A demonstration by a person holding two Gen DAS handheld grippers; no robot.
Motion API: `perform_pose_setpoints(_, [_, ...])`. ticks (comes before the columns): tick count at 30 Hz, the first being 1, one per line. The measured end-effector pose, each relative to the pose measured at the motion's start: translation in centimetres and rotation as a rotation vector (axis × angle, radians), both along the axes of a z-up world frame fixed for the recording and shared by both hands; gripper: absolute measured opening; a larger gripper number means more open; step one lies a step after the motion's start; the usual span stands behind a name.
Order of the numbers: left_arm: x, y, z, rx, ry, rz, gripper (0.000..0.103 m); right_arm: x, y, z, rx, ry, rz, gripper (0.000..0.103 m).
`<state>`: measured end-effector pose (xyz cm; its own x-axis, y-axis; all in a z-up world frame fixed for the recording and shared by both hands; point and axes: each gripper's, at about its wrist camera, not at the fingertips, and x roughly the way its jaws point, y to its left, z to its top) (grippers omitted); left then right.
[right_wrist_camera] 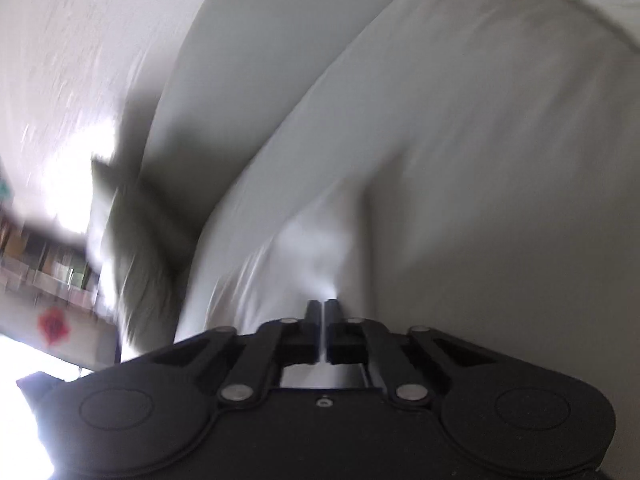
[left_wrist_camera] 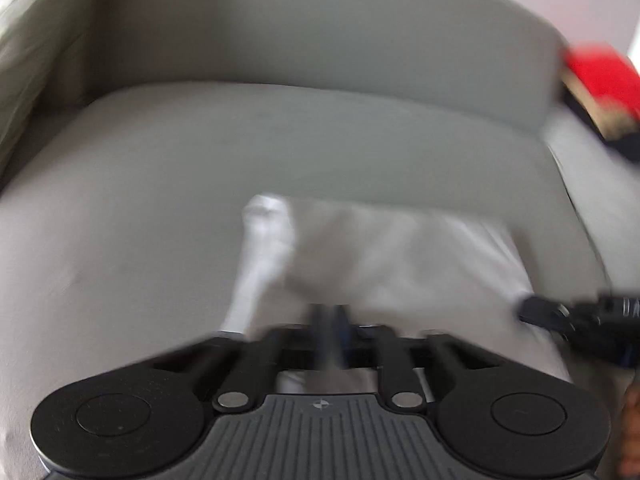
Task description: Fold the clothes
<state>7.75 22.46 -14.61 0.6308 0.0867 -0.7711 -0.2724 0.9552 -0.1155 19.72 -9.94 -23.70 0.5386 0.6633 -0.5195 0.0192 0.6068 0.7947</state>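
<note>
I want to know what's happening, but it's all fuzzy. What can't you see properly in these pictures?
- White garment, left wrist view: motion blur hides what kind of clothing it is.
- Left gripper: its smeared fingertips hide how it grips the cloth.
- Red thing, left view: blurred and cut off by the edge.
- Right gripper: shut on white cloth, but blur hides which part.

A white garment (left_wrist_camera: 400,256) lies on the grey sofa seat (left_wrist_camera: 160,184), blurred and rumpled, with one narrow part (left_wrist_camera: 260,256) drawn up into a soft ridge on its left; in the right wrist view its cloth (right_wrist_camera: 280,272) stretches away in long taut creases
</note>
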Motion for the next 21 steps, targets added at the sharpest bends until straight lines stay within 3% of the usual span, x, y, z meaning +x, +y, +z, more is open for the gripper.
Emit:
perform_pose_setpoints(3, [-1.6, 3.0, 1.7, -0.038, -0.11, 0.131, 0.009, 0.5, -1.2, 0.3, -0.031, -0.006, -0.102, 0.002])
perform_pose_setpoints(4, [-2.1, 3.6, 2.2, -0.081, -0.149, 0.131, 0.009, 0.3, -1.6, 0.8, -0.036, -0.019, -0.118, 0.012])
perform_pose_setpoints(5, [-2.4, 3.8, 2.5, -0.119, -0.175, 0.1, 0.009, 0.2, -1.9, 1.2, -0.026, -0.03, -0.131, 0.017])
perform_pose_setpoints(8, [-2.0, 2.8, 2.7, -0.188, -0.208, -0.052, 0.009, -0.2, -2.4, 2.2, 0.045, -0.055, -0.13, 0.017])
perform_pose_setpoints(16, [3.8, -3.3, -0.6, -0.03, -0.066, -0.312, 0.01, 1.7, 3.1, 2.3, 0.053, -0.046, 0.129, 0.017])
perform_pose_setpoints(18, [4.9, -2.8, -1.6, -0.01, -0.054, -0.289, 0.011, 2.5, 4.3, 0.9, 0.046, -0.006, 0.172, 0.016])
perform_pose_setpoints(19, [5.4, -2.2, -2.0, -0.003, -0.051, -0.258, 0.011, 2.8, 4.3, 0.2, 0.049, 0.01, 0.163, 0.004])
perform_pose_setpoints(21, [5.9, -1.2, -2.6, 0.03, -0.045, -0.177, 0.014, 3.2, 3.7, -0.8, 0.055, 0.014, 0.113, 0.0])
